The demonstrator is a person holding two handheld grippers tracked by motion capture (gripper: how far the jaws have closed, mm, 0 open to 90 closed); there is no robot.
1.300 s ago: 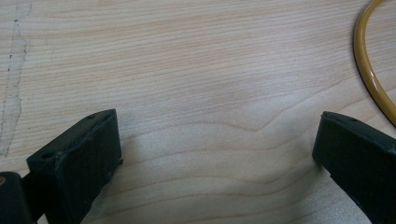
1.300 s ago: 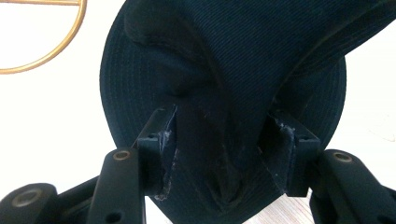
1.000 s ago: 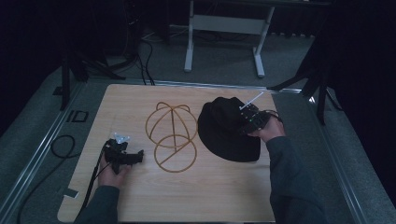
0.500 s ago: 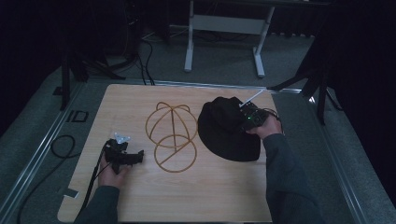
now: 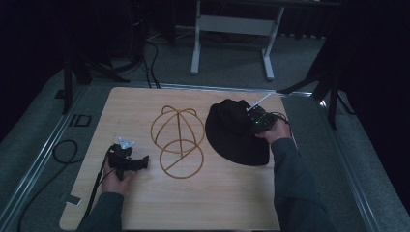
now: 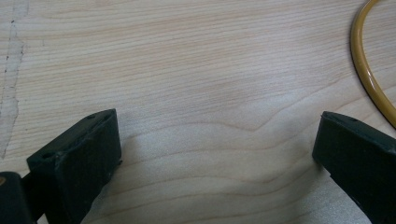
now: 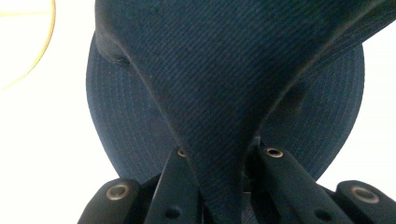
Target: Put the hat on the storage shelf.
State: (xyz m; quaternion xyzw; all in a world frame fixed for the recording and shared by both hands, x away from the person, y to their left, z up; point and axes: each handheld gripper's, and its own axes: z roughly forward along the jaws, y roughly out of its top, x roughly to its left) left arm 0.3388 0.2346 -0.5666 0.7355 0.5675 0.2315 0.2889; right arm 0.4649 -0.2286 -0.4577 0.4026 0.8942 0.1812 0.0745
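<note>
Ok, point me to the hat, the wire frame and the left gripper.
hat (image 5: pixel 234 137), high view, on the dark brim.
wire frame (image 5: pixel 181 157), high view, on the lower ring's crossbar.
left gripper (image 5: pixel 143 163), high view, between the open jaws' tips.

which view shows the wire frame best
The high view: the whole wire frame lies on the table between both grippers. The left gripper view catches one curved edge; the right gripper view a faint arc.

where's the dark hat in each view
High view: the dark hat lies right of centre on the table, under the right gripper.
Left gripper view: I see bare wood and an arc of the wire frame.
Right gripper view: hat fabric is pinched between the fingers.
Shared landmark: the golden wire frame, left of the hat.
</note>
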